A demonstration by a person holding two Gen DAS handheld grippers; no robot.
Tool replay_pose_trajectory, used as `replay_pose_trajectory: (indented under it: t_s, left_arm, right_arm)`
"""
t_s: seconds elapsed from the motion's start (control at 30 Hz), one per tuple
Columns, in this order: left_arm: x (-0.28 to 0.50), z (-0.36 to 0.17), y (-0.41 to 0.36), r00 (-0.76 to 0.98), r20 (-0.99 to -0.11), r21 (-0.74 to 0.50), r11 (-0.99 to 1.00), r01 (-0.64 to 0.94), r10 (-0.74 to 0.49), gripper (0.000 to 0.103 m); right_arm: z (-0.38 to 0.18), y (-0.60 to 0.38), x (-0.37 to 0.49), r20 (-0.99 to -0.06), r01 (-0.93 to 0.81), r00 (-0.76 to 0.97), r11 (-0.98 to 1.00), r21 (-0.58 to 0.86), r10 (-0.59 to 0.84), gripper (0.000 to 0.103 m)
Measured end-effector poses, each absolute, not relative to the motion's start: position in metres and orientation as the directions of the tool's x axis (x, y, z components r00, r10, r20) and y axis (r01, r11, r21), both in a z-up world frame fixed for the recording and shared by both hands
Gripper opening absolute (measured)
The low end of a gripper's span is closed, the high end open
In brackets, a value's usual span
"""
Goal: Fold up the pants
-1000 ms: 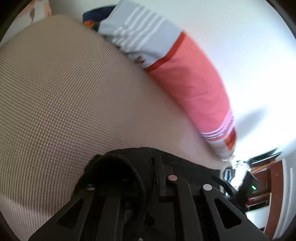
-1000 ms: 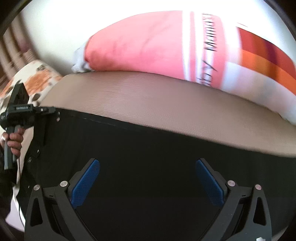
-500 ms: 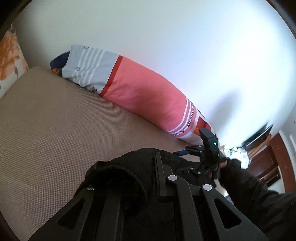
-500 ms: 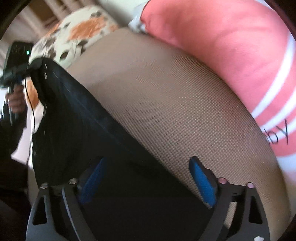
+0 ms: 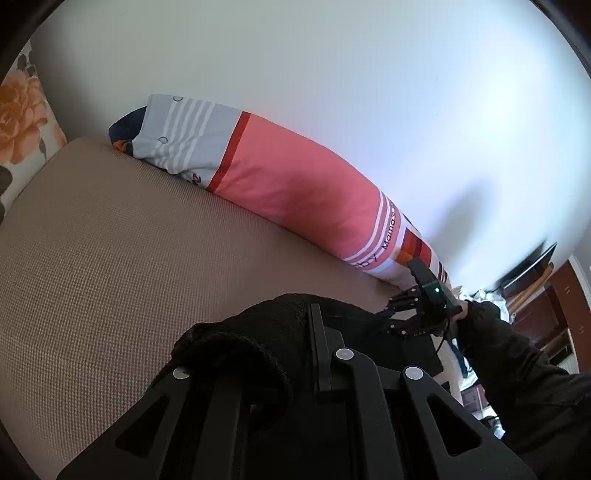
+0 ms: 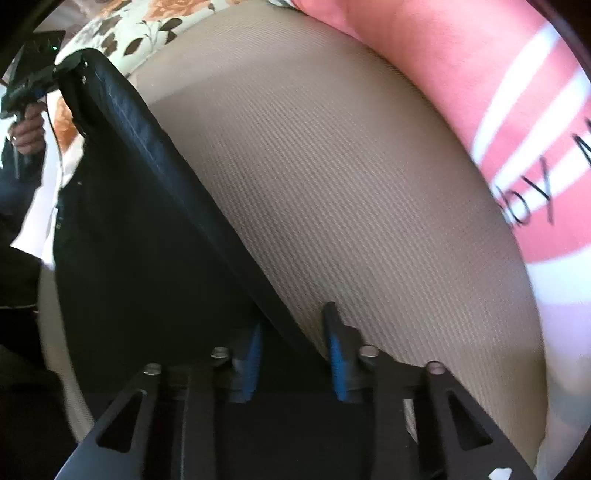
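Observation:
Black pants (image 6: pixel 129 240) lie stretched over a beige bed (image 6: pixel 332 166). My left gripper (image 5: pixel 288 332) is shut on one corner of the pants (image 5: pixel 240 332), and the bunched cloth covers its left finger. In the right wrist view, the left gripper (image 6: pixel 70 66) holds that corner raised at the upper left. My right gripper (image 6: pixel 295 332) points steeply down at the pants' near edge. Its jaws are closing, with the edge of the cloth between the blue pads (image 6: pixel 338 365) and a gap still showing. The right gripper (image 5: pixel 402 314) also shows small in the left wrist view.
A long pink and grey striped pillow (image 5: pixel 295 184) lies along the white wall (image 5: pixel 369 92) behind the bed. A flowered pillow (image 6: pixel 147 22) sits at the bed's end. A dark-sleeved arm (image 5: pixel 517 350) and brown furniture (image 5: pixel 554 295) are at the right.
The right gripper tipped down onto the pants' edge and its pads came in from wide apart to close together. The left gripper rose with its corner, then held still.

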State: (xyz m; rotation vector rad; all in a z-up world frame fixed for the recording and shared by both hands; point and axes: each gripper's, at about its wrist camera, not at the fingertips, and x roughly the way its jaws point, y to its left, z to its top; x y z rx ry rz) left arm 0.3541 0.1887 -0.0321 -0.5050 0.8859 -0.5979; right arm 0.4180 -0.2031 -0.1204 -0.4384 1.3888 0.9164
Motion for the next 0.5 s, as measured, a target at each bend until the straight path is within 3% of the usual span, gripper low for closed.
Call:
replay_pose_trajectory:
  t_s: [0.1, 0.23, 0.5]
  left_arm:
    - [0.356, -0.032, 0.186, 0.498, -0.576, -0.61, 0.746, 0.266, -0.649, 0.01]
    - [0.361, -0.033, 0.188, 0.5, -0.595, -0.594, 0.763, 0.255, -0.63, 0.01]
    - [0.341, -0.019, 0.194, 0.477, -0.634, -0.532, 0.791, 0.302, -0.609, 0.01]
  right_arm:
    - [-0.115, -0.202, 0.402, -0.968, -0.768, 0.035, 0.626, 0.133, 0.248, 0.01]
    - [-0.094, -0.205, 0.374, -0.953, -0.715, 0.241, 0.698, -0.047, 0.183, 0.008]
    - [-0.031, -0.197, 0.278, -0.846, -0.498, 0.531, 0.829, -0.255, 0.058, 0.007]
